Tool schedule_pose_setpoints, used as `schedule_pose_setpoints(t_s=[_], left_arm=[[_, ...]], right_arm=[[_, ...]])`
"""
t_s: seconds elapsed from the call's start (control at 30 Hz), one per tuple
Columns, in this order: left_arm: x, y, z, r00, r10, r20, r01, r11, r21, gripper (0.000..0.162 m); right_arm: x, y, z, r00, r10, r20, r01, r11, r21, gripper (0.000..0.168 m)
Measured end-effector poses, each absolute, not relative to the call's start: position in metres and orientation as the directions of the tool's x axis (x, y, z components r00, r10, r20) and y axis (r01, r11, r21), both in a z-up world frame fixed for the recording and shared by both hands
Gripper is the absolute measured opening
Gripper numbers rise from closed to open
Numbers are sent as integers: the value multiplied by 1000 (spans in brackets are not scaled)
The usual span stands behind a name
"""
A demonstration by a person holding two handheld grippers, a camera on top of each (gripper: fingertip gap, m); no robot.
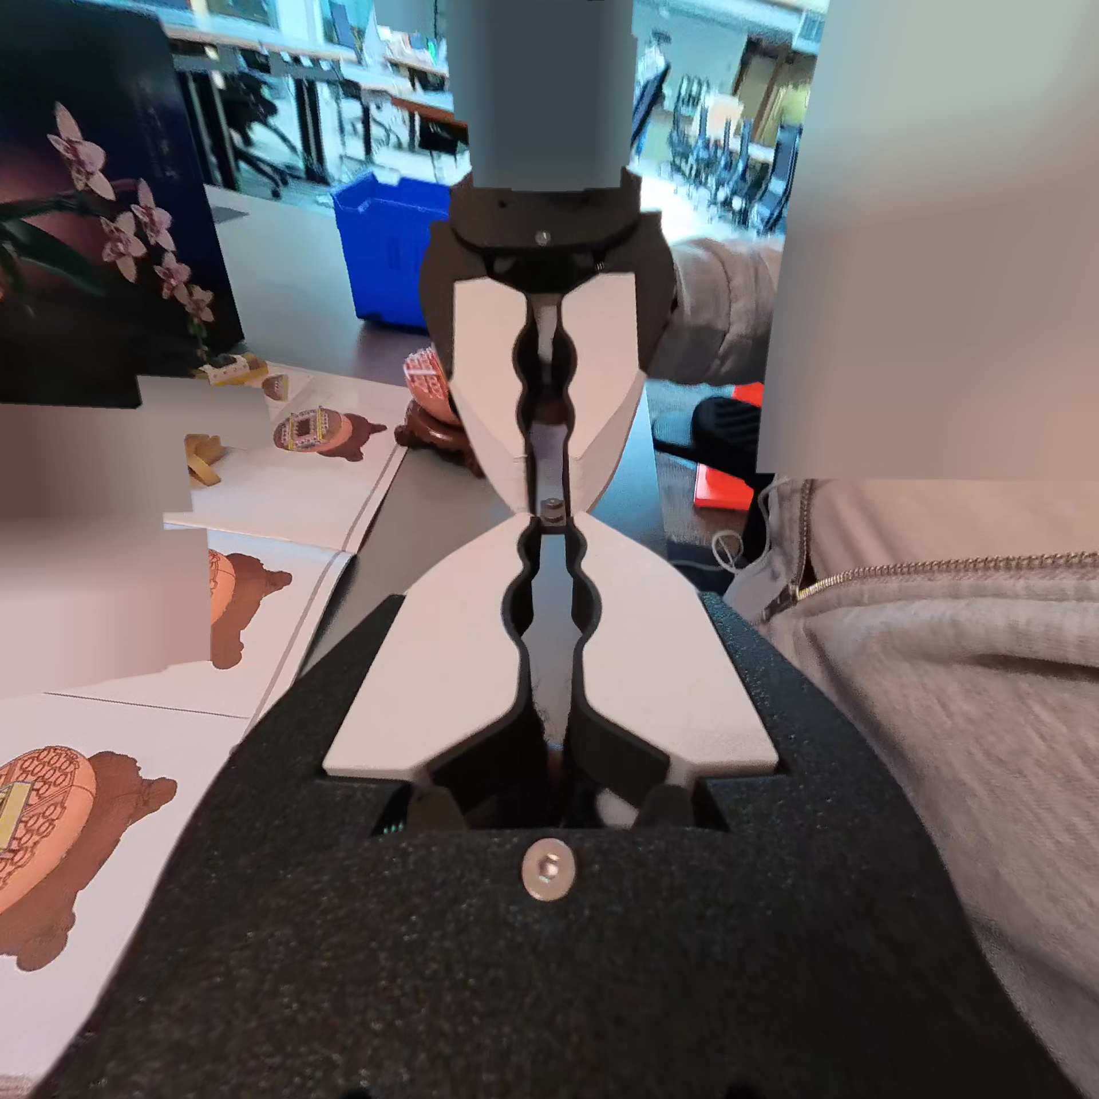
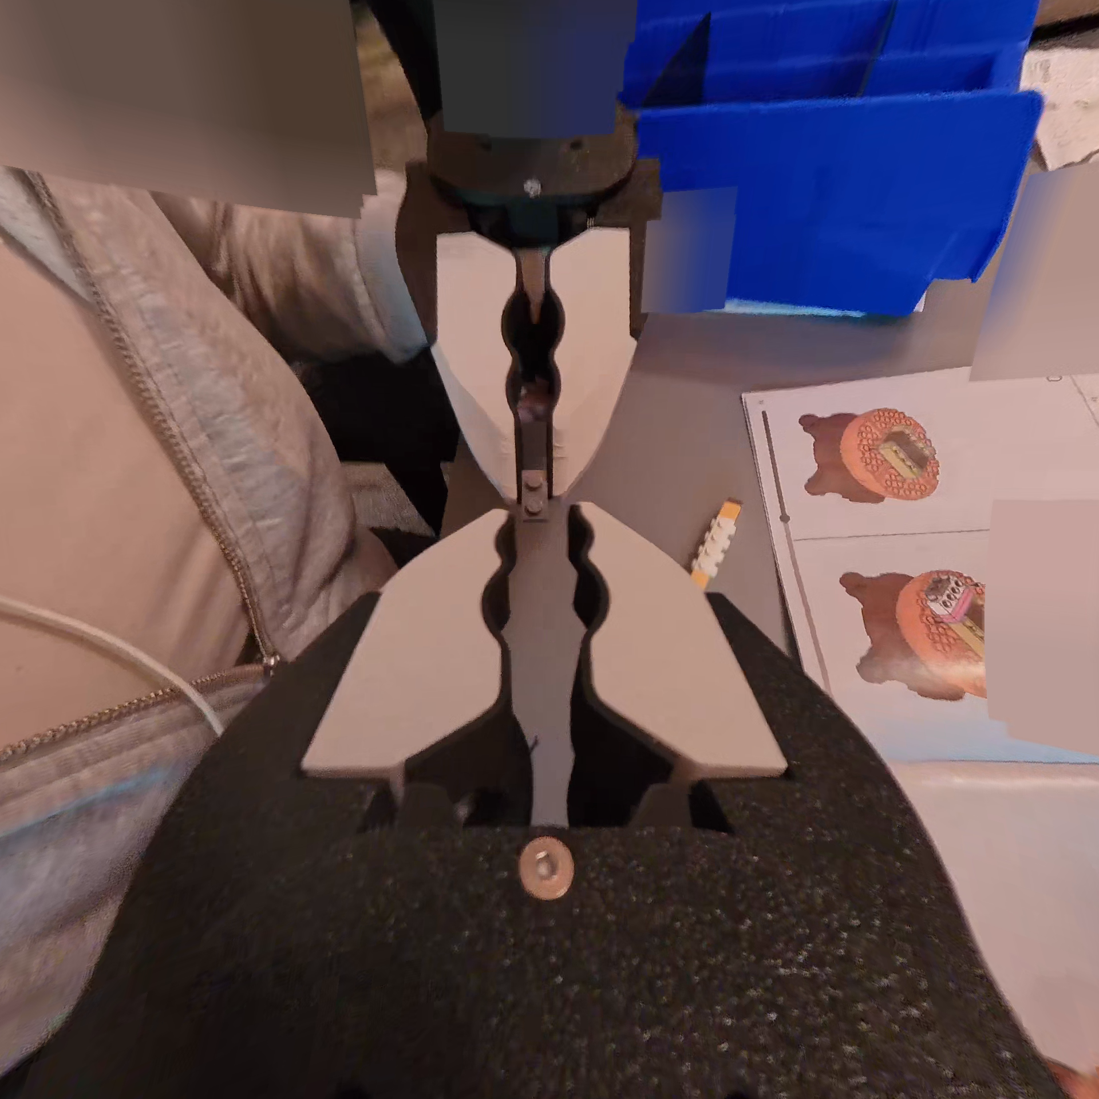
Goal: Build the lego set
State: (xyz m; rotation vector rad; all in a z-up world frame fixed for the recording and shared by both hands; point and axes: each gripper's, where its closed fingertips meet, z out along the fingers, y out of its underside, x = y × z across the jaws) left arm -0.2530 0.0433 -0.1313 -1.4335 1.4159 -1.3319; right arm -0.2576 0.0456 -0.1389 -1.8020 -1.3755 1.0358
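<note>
The small grey lego plate [image 2: 533, 503] is pinched tip to tip between both tools: the right tool [image 2: 533, 512] grips its near end, the left tool [image 1: 552, 516] the other. Beyond the left tool stands the brown-based lego model [image 1: 429, 410] on the bench [image 1: 297, 279]; a white-and-yellow brick strip [image 2: 716, 542] lies just right of the right tool.

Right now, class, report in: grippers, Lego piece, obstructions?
Left gripper and right gripper tip to tip, both closed on small grey studded Lego plate. White-and-yellow brick strip lies clear, beside instruction booklet.
</note>
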Motion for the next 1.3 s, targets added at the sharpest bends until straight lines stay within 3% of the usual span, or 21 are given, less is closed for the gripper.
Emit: schedule_pose_setpoints(t_s=[0.17,0.27,0.57,0.77,0.9,1.03,1.2,1.3], left_arm=[[-253,40,-144,-160,-981,111,-404,-37,-914,7],[-251,39,-149,-176,-981,85,-452,3,-892,7],[-250,42,-155,-152,-983,106,-466,-23,-885,7],[-268,66,-159,-13,-997,79,-444,-65,-893,16],[-294,111,-188,161,-978,-130,-622,2,-783,27],[-291,127,-206,80,-960,-269,-727,129,-674,31],[-277,120,-222,-36,-990,-136,-686,123,-717,27],[-280,114,-233,-47,-998,-44,-708,64,-704,15]], right_arm=[[-255,44,-146,105,994,-42,664,-101,-741,12],[-255,42,-152,85,996,-32,722,-84,-687,11],[-255,45,-158,128,991,-29,730,-114,-674,7],[-249,62,-167,242,966,-91,656,-232,-718,6],[-245,82,-180,329,938,-106,634,-302,-712,5],[-250,89,-183,346,926,-149,602,-341,-722,5],[-247,89,-180,359,920,-158,588,-354,-728,5],[-240,88,-183,370,913,-172,602,-377,-704,5]])
